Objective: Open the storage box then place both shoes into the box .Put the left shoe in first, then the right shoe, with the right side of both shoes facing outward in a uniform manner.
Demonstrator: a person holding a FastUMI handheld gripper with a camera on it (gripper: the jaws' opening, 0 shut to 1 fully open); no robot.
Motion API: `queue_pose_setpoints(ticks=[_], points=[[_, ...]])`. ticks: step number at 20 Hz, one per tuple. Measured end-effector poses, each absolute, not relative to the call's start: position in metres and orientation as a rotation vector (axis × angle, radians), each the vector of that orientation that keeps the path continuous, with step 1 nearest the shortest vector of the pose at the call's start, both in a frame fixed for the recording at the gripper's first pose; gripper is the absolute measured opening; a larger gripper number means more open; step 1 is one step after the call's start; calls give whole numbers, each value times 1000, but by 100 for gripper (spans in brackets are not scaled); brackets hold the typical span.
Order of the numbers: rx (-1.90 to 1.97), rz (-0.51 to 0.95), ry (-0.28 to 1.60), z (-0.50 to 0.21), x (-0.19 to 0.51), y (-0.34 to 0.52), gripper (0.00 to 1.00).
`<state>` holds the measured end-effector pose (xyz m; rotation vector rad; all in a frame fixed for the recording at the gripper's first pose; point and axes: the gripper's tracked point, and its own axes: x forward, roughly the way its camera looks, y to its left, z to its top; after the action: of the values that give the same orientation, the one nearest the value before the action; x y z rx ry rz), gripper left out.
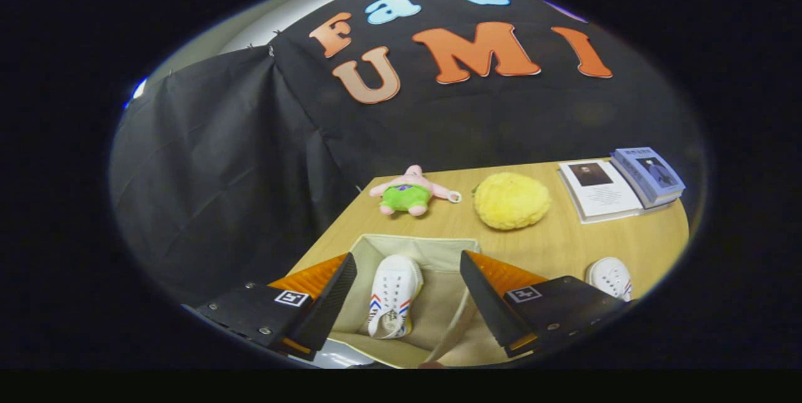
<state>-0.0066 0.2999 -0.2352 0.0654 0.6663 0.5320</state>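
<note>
The beige fabric storage box (pixel 438 249) stands open on the wooden table, directly below and between the fingers. One white sneaker (pixel 393 293) with red and blue side stripes lies inside it, toe pointing away from me. A second white sneaker (pixel 611 277) rests on the table to the right of the box, partly hidden behind the right finger. My gripper (pixel 407 299) hovers above the box, open, with a wide gap and nothing between its fingers.
Beyond the box on the table lie a pink and green plush toy (pixel 410 191), a round yellow plush (pixel 512 200), and two books (pixel 620 187) at the far right. The table's left edge (pixel 326 230) runs close beside the box, against the black cloth wall.
</note>
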Motion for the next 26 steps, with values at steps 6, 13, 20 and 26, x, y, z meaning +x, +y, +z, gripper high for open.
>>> queue_pose_setpoints(ticks=[6, 13, 20, 26], points=[[70, 435, 629, -230, 20, 234, 98], [41, 271, 632, -242, 43, 130, 99], [22, 104, 693, -273, 38, 40, 99], [-7, 23, 779, -317, 26, -6, 99]])
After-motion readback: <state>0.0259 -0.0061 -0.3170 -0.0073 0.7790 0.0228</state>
